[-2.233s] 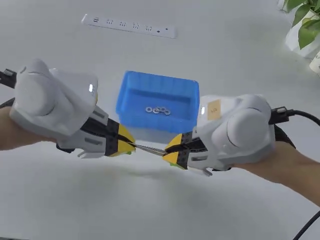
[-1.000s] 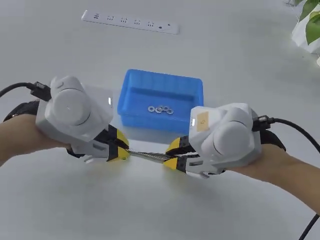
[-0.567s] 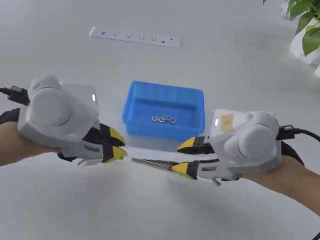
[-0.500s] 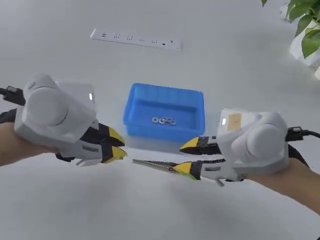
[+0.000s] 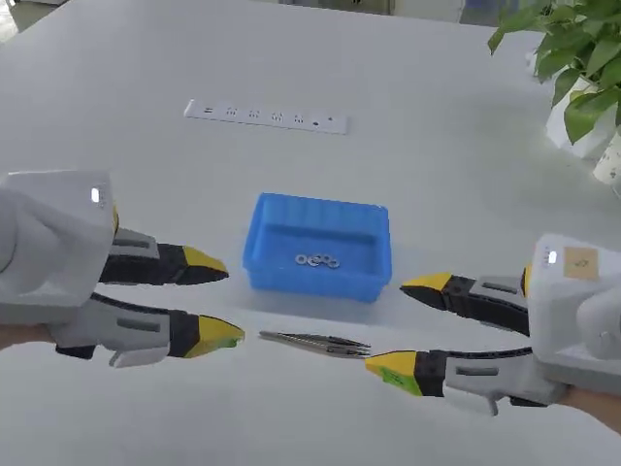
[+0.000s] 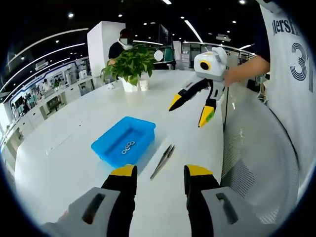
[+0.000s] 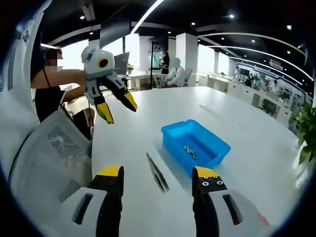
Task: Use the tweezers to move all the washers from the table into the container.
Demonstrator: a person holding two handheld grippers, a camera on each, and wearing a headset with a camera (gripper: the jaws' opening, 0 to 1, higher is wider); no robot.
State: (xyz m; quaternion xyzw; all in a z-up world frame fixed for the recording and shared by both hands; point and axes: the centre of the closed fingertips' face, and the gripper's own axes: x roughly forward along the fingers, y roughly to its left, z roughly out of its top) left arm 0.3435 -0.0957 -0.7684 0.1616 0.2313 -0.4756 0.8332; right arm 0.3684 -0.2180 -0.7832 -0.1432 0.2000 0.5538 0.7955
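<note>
Hovering above a white table point(image 5: 456, 175), the left gripper point(image 5: 231, 301) and the right gripper point(image 5: 386, 324) face each other in the head view. Each has its yellow-tipped jaws spread wide apart and holds nothing. On the tabletop between the two tools lie the tweezers point(image 5: 315, 342), flat and crosswise, touched by neither gripper. Both gripper views show the slim metal tool resting just ahead of the parted jaws, with the opposite gripper raised clear of the surface beyond it. Just behind the tweezers stands the blue container point(image 5: 310, 282), a shallow rectangular tray, upright and near but apart from the tool. A small cluster of washers point(image 5: 316, 260) lies in a short row on its floor, close to the middle. Farther back, a white power strip point(image 5: 265, 116) stretches across the table, well apart from the container. At the far right edge, a leafy potted plant point(image 5: 568, 58) spills into view.
</note>
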